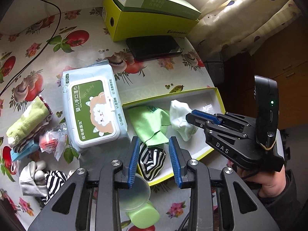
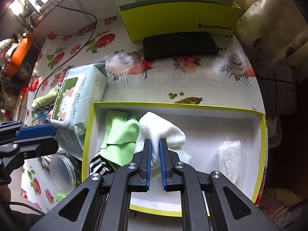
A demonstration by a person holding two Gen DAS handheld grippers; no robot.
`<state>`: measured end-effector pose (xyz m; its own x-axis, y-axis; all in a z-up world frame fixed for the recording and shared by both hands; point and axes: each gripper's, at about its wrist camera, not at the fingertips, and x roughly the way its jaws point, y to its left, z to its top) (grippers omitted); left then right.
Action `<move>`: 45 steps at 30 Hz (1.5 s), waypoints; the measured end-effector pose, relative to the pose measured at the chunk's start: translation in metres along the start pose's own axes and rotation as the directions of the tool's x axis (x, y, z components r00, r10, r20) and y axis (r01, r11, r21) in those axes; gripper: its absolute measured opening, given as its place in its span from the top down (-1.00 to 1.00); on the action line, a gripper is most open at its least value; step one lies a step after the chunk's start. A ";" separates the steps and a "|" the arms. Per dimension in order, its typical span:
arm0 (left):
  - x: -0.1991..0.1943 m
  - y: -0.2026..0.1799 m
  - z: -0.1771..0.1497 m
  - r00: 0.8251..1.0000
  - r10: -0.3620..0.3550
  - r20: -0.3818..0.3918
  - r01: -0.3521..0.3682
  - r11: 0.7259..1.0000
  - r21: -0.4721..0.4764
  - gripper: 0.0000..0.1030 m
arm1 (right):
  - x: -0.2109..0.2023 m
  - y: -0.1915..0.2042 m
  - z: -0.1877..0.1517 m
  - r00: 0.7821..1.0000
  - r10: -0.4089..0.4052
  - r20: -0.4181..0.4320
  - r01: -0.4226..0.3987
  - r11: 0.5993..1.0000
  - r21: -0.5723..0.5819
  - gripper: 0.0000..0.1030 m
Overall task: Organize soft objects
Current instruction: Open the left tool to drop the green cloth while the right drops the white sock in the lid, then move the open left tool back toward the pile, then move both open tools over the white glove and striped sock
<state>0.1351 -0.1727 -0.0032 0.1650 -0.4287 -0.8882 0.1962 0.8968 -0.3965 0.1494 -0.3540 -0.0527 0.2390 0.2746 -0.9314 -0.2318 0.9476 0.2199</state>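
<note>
A shallow yellow-rimmed box lid [image 2: 173,105] [image 1: 219,96] lies on the table. In it are a green cloth [image 2: 119,136] [image 1: 150,121], a black-and-white striped sock [image 2: 100,166] [image 1: 152,161], a white gauze roll [image 2: 230,157] and a white sock [image 2: 163,132] [image 1: 181,119]. My right gripper [image 2: 155,141] [image 1: 189,116] is shut on the white sock over the box. My left gripper [image 1: 154,144] is open and empty above the striped sock at the box's near-left corner. It also shows at the left of the right wrist view [image 2: 48,134].
A wet-wipes pack [image 1: 92,111] lies left of the box. Further left are a green rolled cloth [image 1: 28,119], a plastic wrapper [image 1: 52,140], a grey glove and another striped sock [image 1: 44,181]. A green bottle with clear cap [image 1: 138,198] lies under my left gripper. A phone [image 1: 154,47] and stacked boxes [image 1: 152,13] stand at the back.
</note>
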 end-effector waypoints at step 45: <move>-0.085 0.095 -0.090 0.986 0.104 0.132 -0.079 0.980 -0.185 0.37 | -0.069 0.118 -0.028 0.994 0.099 0.044 -0.088 0.975 -0.204 0.15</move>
<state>0.0523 -0.0413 0.0140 0.3109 -0.3435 -0.8862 0.0008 0.9325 -0.3612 0.0790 -0.2653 0.0295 0.2558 0.3737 -0.8916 -0.4395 0.8664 0.2370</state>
